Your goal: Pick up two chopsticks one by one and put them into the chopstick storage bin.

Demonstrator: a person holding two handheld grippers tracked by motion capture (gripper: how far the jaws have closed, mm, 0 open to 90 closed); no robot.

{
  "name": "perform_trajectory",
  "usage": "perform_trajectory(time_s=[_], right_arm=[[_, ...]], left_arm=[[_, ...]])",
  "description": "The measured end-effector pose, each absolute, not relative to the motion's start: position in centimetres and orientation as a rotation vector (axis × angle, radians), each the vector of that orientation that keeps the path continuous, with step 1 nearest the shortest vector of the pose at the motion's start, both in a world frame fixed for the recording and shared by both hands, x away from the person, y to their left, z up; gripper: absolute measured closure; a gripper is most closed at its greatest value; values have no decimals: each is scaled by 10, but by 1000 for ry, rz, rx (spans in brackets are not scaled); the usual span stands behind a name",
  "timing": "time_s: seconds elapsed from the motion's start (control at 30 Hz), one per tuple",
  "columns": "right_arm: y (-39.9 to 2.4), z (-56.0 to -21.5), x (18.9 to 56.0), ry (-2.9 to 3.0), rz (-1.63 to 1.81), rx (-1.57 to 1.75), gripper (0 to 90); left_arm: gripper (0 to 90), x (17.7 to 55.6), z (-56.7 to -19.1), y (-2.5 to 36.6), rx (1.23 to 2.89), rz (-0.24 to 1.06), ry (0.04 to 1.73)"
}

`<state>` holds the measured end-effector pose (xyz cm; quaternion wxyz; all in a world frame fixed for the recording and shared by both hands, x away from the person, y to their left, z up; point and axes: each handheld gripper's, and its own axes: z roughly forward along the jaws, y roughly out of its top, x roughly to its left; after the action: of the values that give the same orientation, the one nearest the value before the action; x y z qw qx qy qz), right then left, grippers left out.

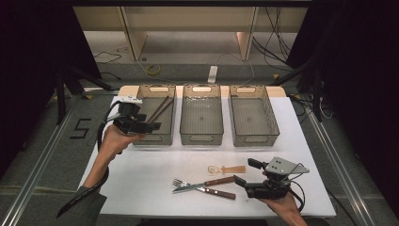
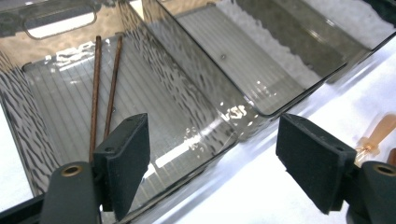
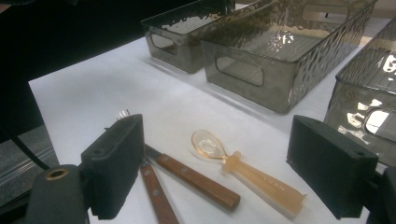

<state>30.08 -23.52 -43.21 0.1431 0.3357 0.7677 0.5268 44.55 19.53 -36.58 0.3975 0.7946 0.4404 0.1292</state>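
Observation:
Two brown chopsticks [image 1: 161, 109] [image 2: 103, 88] lie in the left smoked-grey bin [image 1: 153, 140] [image 2: 187, 93]. My left gripper [image 1: 153, 126] [image 2: 212, 163] hovers over that bin's front left corner, jaws open and nothing between them. On the white table in front lie a translucent amber spoon [image 1: 227, 169] [image 3: 243, 172], a fork [image 1: 188, 184] and a knife [image 1: 211, 190], both with wooden handles [image 3: 194, 179]. My right gripper [image 1: 245, 172] [image 3: 224, 163] sits just right of the cutlery, pointing at it, open and holding nothing.
A middle bin [image 1: 201, 139] and a right bin [image 1: 254, 140], both with bare floors, stand beside the left one along the table's back. The white tabletop [image 1: 141, 174] stretches between bins and cutlery. Cables and shelf legs lie on the floor beyond.

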Motion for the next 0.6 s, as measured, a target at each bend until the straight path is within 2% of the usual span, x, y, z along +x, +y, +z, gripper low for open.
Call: perform_trajectory(time_s=[0.6], right_arm=[[-239,-433,302,2214,1524,981,197]], left_arm=[[208,405,-378,179,1896,338,1019]])
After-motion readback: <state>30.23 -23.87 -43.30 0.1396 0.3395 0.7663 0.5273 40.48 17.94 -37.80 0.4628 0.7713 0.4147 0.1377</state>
